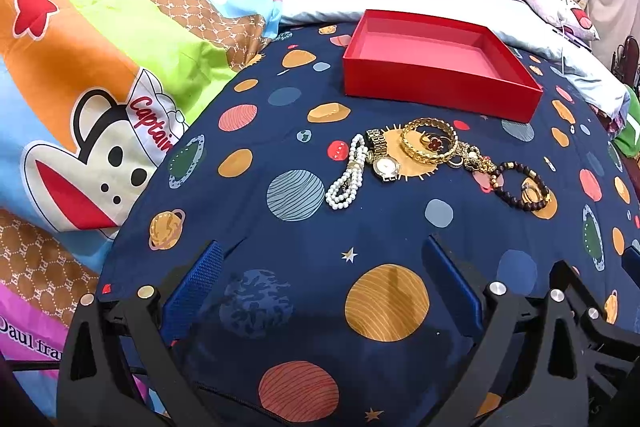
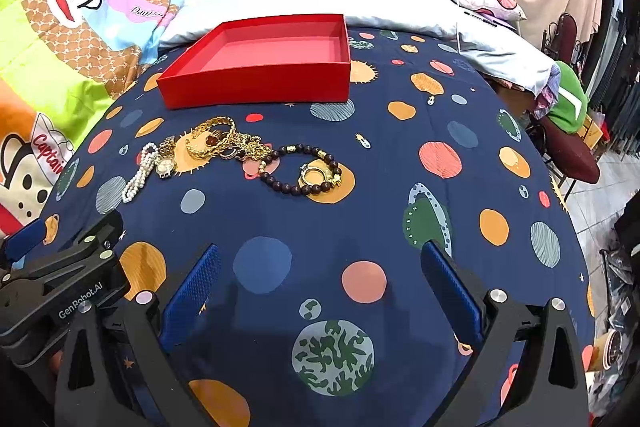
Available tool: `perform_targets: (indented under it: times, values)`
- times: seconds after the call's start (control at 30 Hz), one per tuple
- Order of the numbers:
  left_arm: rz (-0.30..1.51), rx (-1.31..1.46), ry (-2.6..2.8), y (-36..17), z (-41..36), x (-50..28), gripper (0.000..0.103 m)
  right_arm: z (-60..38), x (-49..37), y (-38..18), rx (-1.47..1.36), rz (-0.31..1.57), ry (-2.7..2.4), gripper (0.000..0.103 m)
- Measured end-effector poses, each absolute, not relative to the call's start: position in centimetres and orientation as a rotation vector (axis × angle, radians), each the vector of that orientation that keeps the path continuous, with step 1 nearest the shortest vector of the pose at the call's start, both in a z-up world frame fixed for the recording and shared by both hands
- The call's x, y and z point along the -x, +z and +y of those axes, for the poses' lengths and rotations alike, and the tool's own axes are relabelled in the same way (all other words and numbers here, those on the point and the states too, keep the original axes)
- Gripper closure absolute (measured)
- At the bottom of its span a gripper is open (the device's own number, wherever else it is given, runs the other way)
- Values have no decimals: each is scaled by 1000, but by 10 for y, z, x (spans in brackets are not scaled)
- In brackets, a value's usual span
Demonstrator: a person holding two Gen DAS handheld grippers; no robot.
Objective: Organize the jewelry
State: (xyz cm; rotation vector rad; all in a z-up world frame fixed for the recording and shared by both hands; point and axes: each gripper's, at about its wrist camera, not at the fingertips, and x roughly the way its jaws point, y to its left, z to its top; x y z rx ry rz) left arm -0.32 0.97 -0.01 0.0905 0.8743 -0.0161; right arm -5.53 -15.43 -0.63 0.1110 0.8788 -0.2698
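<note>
Right wrist view only: green cloth (image 2: 568, 99) and dark red chair seat (image 2: 572, 151) at the bed's right edge, tiled floor (image 2: 612, 171) beyond; the left gripper (image 2: 24, 247) seen from the side at lower left, its body lettered "GenRobot.AI".
Left wrist view only: more of the cartoon monkey quilt (image 1: 100, 67), with the words "Captain" and "Daul fra…" readable.

Both views: red box (image 1: 440, 59) (image 2: 260, 63), open and empty, on the navy planet-print bedspread (image 1: 320, 227) (image 2: 320, 227); one planet reads "SATURN".
Jewelry lies in a row just in front of the box, outside it: pearl bracelet (image 1: 346, 175) (image 2: 138, 173), gold watch (image 1: 382, 159) (image 2: 166, 161), gold bangle (image 1: 430, 141) (image 2: 212, 139) around a red clover ring, gold chain pile (image 1: 474, 157), dark bead bracelet (image 1: 520, 185) (image 2: 304, 169) encircling a gold ring.

Right gripper (image 2: 320, 267): low over the bedspread, blue pads spread wide, holding nothing.
Left gripper: same pose, pads wide apart, empty, near the jewelry but clear of it.
</note>
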Motion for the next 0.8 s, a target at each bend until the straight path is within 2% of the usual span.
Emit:
perform_targets:
  times: [0.8]
  values:
    - [877, -91, -16, -1, 11, 4, 7, -155, 56, -7, -114, 882, -270, 5]
